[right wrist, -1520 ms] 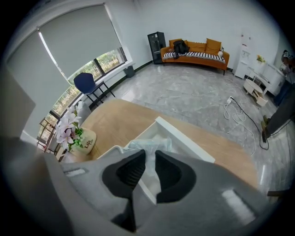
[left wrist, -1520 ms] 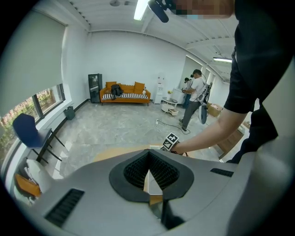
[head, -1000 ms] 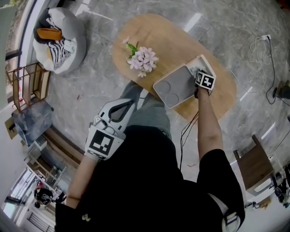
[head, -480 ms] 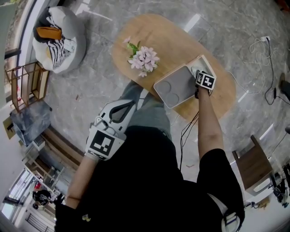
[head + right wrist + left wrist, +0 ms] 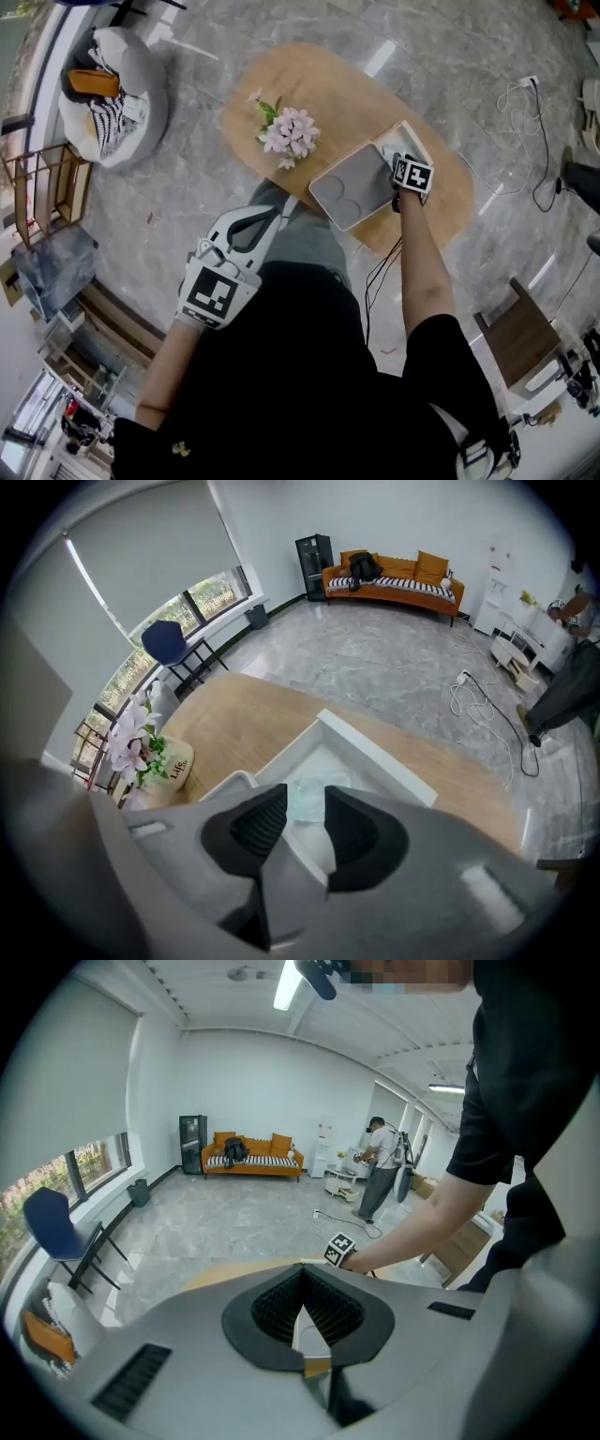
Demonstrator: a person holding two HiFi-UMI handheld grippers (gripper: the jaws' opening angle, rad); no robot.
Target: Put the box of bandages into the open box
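Observation:
The white open box (image 5: 375, 757) sits on the wooden table (image 5: 244, 714), its grey lid (image 5: 352, 185) lying beside it. A pale green box of bandages (image 5: 307, 810) lies on the floor of the open box. My right gripper (image 5: 305, 792) hangs just above it, and its jaws are opening. The bandage box shows through the gap, and the pads do not press on it. From the head view the right gripper (image 5: 396, 161) reaches into the open box (image 5: 412, 141). My left gripper (image 5: 279, 208) is held near my body, off the table, with its fingertips together (image 5: 302, 1274).
A pot of pink flowers (image 5: 286, 131) stands on the table (image 5: 328, 84) left of the lid. A beanbag (image 5: 108, 80) lies on the floor at the far left. A wooden chair (image 5: 520, 337) is at the right and a cable (image 5: 525, 94) lies beyond. A person (image 5: 380, 1166) stands far off.
The head view has shifted slightly, so the table sits a bit further left. My right gripper stays over the open box. The left gripper has not moved.

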